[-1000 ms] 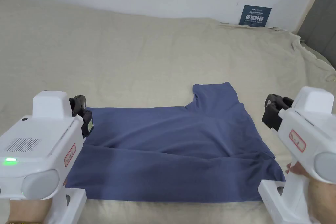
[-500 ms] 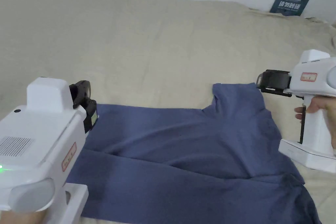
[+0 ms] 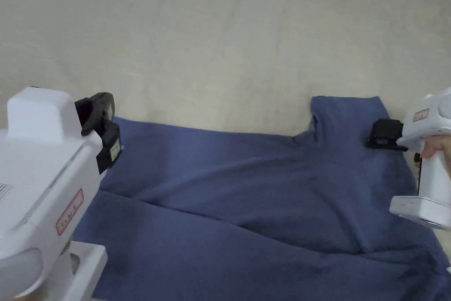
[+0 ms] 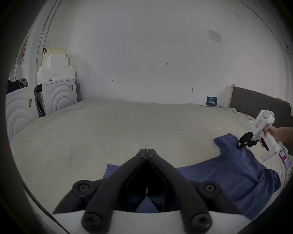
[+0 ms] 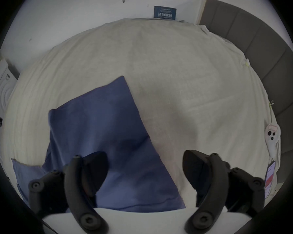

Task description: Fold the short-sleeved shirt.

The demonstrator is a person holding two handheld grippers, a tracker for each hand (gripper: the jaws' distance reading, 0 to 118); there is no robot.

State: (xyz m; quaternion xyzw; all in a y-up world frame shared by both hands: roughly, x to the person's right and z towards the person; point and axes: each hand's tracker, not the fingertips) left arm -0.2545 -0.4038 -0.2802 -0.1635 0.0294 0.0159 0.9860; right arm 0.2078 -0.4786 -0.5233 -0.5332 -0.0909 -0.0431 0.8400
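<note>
A blue short-sleeved shirt (image 3: 246,191) lies spread sideways on the beige bed sheet (image 3: 211,50), its near half creased. One sleeve (image 3: 348,117) points toward the far side. My right gripper (image 3: 379,134) is open, low over that sleeve's right edge. In the right gripper view (image 5: 145,168) one jaw hangs over the blue sleeve (image 5: 100,119) and the other over bare sheet. My left gripper (image 3: 98,117) sits at the shirt's far left corner. In the left gripper view (image 4: 147,151) its jaws are shut, tips touching, with nothing seen between them. That view also has the shirt (image 4: 235,170) and the right gripper (image 4: 241,142).
A grey padded headboard (image 5: 260,52) runs along the bed's right side. Two phones (image 5: 270,177) (image 5: 153,134) lie near that edge. White cabinets (image 4: 24,109) stand past the bed's left end. A dark sign (image 5: 165,12) leans on the far wall.
The head camera has tilted down. My right gripper has swung from beside the shirt's right end to the far sleeve and lowered over it. My left gripper stays at the left corner.
</note>
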